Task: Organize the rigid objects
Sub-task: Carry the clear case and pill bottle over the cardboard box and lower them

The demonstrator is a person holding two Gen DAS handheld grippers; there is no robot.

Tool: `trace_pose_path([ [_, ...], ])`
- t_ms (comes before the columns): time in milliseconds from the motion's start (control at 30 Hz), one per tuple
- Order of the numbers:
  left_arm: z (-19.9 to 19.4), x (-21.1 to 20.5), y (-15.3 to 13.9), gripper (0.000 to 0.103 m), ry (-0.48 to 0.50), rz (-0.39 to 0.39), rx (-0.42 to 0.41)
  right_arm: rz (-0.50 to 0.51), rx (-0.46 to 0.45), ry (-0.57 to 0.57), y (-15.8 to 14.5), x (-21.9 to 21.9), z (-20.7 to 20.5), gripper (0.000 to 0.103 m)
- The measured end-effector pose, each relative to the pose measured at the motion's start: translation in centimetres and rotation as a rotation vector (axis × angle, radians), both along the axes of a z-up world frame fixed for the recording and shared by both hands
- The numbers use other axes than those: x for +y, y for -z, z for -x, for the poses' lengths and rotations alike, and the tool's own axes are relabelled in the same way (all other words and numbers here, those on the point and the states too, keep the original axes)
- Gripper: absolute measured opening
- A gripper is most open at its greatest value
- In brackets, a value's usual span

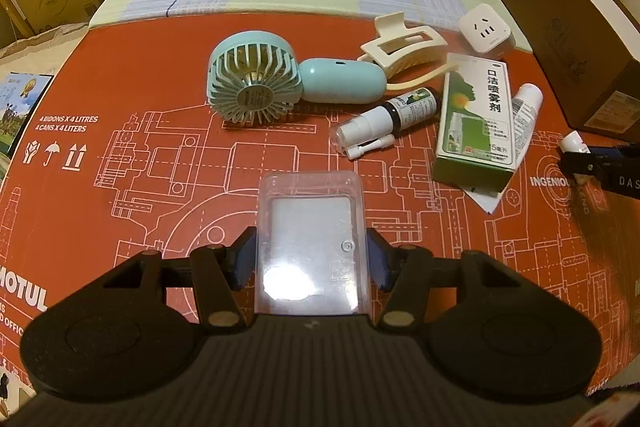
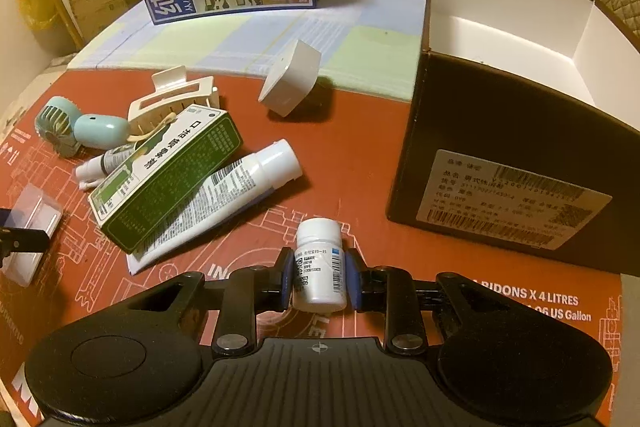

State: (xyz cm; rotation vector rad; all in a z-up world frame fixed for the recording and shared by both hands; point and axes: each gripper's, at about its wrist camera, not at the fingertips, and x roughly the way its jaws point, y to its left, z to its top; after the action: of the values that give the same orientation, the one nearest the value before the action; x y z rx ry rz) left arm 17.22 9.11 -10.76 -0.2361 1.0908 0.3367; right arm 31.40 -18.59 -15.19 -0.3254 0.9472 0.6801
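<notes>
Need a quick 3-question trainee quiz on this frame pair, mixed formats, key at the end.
1. True or false: the right gripper is shut on the small white pill bottle.
2. What does the left gripper hold? A) the mint handheld fan B) the clear plastic case C) the cream hair claw
3. Fill in: the white tube lies partly under the green and white ____ box.

Key
1. True; the pads press both sides of the bottle.
2. B; the clear plastic case sits between the pads, while the mint handheld fan and cream hair claw lie on the red cardboard.
3. Spray; the green and white spray box overlaps the tube.
</notes>
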Motion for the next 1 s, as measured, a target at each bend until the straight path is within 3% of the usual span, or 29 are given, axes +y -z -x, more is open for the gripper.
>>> trace_pose_path([
  [567, -0.8, -3.8, -5.7, 0.052, 0.101, 0.015, -0.118, -0.145, 0.057, 0.033, -4.8, -3.8, 1.6, 0.024],
  [1000, -7.3, -9.7, -10.9, 0.052, 0.299, 0.041, -0.257, -0.258, 0.021, 0.100, -10.1, -8.0, 0.3, 0.024],
])
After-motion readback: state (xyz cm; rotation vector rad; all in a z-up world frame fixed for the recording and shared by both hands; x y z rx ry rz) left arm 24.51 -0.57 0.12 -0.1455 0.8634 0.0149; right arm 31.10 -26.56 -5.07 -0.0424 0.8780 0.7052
